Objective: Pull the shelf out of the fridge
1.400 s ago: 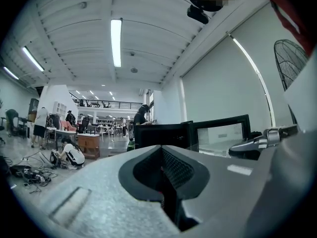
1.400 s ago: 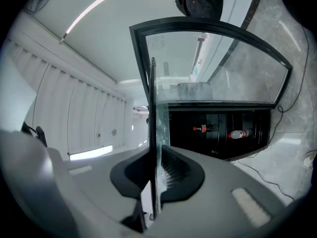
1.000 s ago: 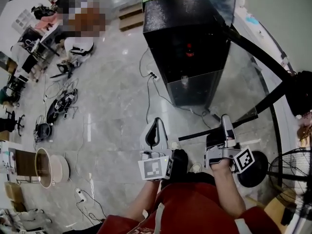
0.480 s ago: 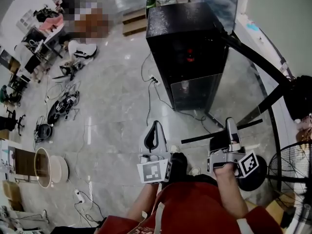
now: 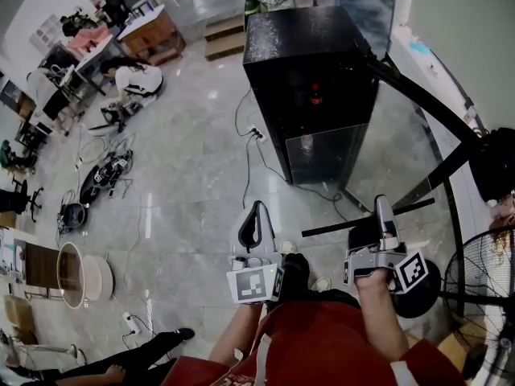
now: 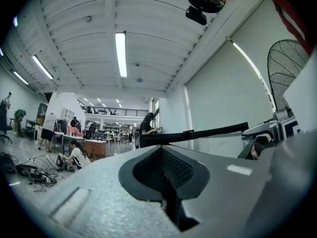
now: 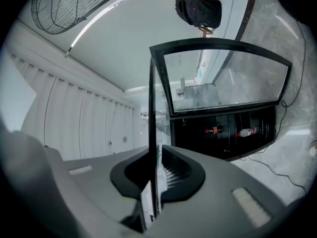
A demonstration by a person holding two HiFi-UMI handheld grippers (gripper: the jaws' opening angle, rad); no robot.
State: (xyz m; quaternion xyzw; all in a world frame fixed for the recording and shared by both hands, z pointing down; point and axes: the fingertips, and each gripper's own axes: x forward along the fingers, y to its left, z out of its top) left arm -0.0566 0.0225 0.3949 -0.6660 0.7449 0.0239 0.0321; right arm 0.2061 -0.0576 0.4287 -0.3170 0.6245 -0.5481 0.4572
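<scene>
At the left, the left gripper is shut tight, and there is nothing in it. At 3 o'clock from it, the right gripper is almost shut. It pinches the thin edge of the glass shelf with the black rim. The shelf is out of the black fridge. The fridge stands well apart at 12 o'clock, on the floor, with a red bottle inside.
</scene>
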